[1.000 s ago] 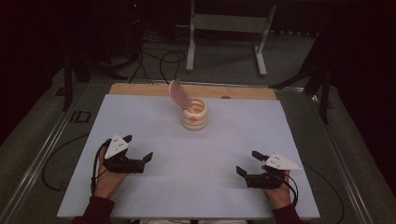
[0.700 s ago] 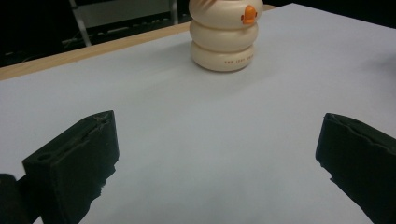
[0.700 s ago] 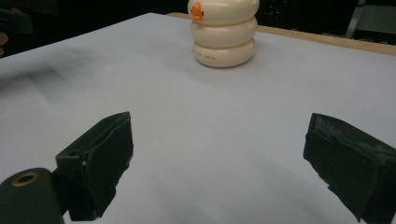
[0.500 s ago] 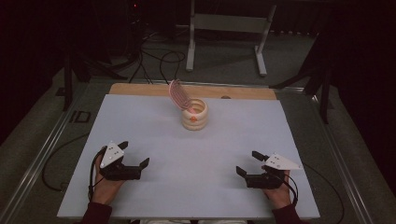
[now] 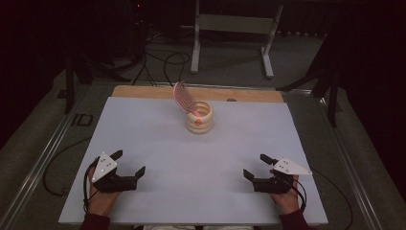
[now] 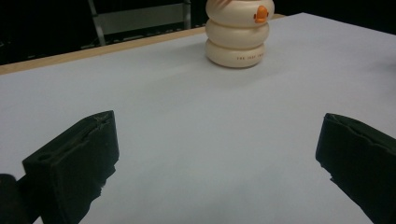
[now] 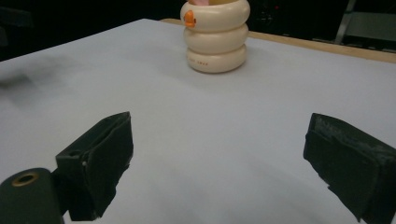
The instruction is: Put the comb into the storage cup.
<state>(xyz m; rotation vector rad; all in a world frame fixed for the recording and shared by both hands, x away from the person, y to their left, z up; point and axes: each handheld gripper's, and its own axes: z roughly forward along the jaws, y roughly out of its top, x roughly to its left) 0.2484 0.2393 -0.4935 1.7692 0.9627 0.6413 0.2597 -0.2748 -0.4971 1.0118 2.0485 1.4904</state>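
**A:** what changed since the last shot?

**Me:** My left gripper [image 5: 128, 165] slid back toward me, it's closer to the near edge of the table [image 5: 143, 129] than a second ago. My right gripper [image 5: 258, 166] hasn't budged.

**A:** Where do they sit now?

**Me:** Taking the table as a clock with 6 at my seat, left one's at about 7 o'clock, right one's at about 5. Both low over the white surface, well apart from each other. My hands are wrapped around the handles.

**A:** Holding anything?

**Me:** Nope. Jaws spread wide on both, just bare table between them in each gripper view.

**A:** And the pot thing?

**Me:** The cream ribbed jar [image 5: 199, 118] stands upright up toward 12 o'clock, near the far edge, well apart from both grippers. Little orange dot on its side, small lettering on the bottom ring. A pink lid [image 5: 182, 96] tilts up from its rim at the jar's 10 o'clock side.
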